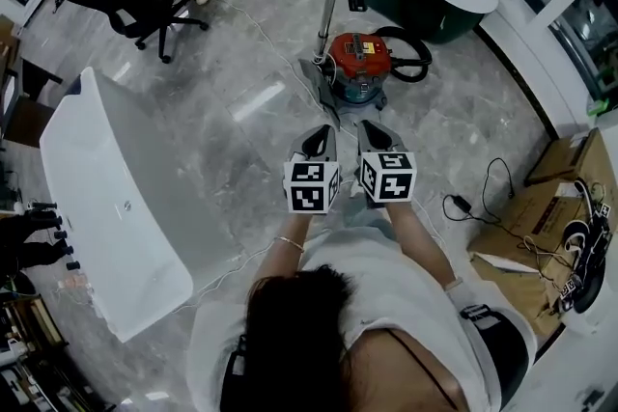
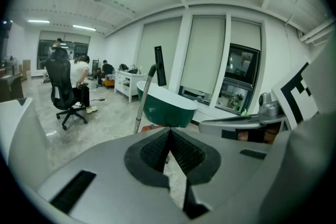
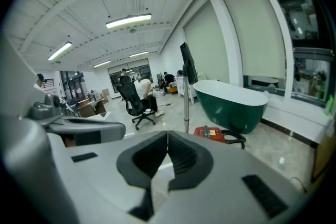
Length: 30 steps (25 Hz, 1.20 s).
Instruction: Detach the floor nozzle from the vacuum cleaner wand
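Jaws of left gripper [image 1: 323, 135] and right gripper [image 1: 375, 130] are closed, empty, ribbed black. Chrome wand [image 1: 330, 5] rises from grey nozzle [image 1: 322, 84] beside red canister [image 1: 360, 56].

Office-like showroom, green bathtub [image 3: 231, 105], white bathtub [image 1: 116, 198], glossy marble floor [image 1: 241, 63], office chair [image 1: 145, 0], strip ceiling lights [image 3: 128, 20]

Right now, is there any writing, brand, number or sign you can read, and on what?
Nothing can be read.
On the red vacuum cleaner, a yellow label: too small to read.
On the white bathtub, a small mark: too small to read.
On left gripper and right gripper, cubes: square patterns, no letters.
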Tool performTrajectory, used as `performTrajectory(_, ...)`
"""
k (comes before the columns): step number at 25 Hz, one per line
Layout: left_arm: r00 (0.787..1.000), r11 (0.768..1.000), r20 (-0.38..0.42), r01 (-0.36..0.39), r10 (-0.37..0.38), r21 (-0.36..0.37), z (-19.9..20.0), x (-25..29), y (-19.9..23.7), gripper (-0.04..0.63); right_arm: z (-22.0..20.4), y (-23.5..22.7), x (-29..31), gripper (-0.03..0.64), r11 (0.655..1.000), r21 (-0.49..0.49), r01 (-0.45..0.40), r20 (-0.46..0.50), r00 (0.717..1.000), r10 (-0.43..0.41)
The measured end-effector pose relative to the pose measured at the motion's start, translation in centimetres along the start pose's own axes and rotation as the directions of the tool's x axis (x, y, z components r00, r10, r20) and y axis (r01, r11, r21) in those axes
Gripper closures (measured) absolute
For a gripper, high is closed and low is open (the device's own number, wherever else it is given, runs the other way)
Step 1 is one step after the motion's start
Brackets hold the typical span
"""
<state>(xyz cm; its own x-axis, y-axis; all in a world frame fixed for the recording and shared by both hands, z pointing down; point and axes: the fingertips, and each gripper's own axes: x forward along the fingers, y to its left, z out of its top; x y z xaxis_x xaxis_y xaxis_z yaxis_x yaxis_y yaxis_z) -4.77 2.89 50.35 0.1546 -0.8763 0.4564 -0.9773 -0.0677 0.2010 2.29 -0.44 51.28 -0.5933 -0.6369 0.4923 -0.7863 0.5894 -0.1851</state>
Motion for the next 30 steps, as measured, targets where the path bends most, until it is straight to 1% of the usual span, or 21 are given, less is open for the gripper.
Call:
performTrajectory(5,1.0,0.999,-0.002,-0.031,0.031,-0.017,1.2,2.3,0.3,0.592,1.0,-1.8,2.0,0.601,1.0,-0.003,-0.029,-0.019,0.999,0.028)
performTrajectory(10,0.997,0.997,0.001,-0.073,0.073,-0.031,2.2,4.6,0.5,0.592,2.5,-3.2,3.9,0.601,0.997,-0.018,-0.074,-0.016,0.997,0.073)
performTrajectory(16,0.995,0.994,0.006,-0.102,0.103,-0.045,3.3,7.6,-0.1,0.592,4.1,-5.4,5.9,0.601,0.993,-0.035,-0.111,-0.021,0.994,0.111)
performTrajectory(23,0.989,0.988,0.007,-0.145,0.145,-0.054,4.3,9.8,0.0,0.592,4.9,-6.7,7.7,0.601,0.985,-0.042,-0.167,-0.028,0.986,0.166)
performTrajectory(27,0.987,0.986,0.004,-0.158,0.158,-0.056,4.5,11.0,-0.6,0.592,5.4,-7.4,8.2,0.601,0.976,-0.051,-0.21,-0.018,0.978,0.21)
performTrajectory(30,0.988,0.986,-0.005,-0.156,0.156,-0.052,4.6,11.8,-1.1,0.592,5.4,-7.9,8.5,0.601,0.975,-0.054,-0.216,-0.025,0.976,0.215)
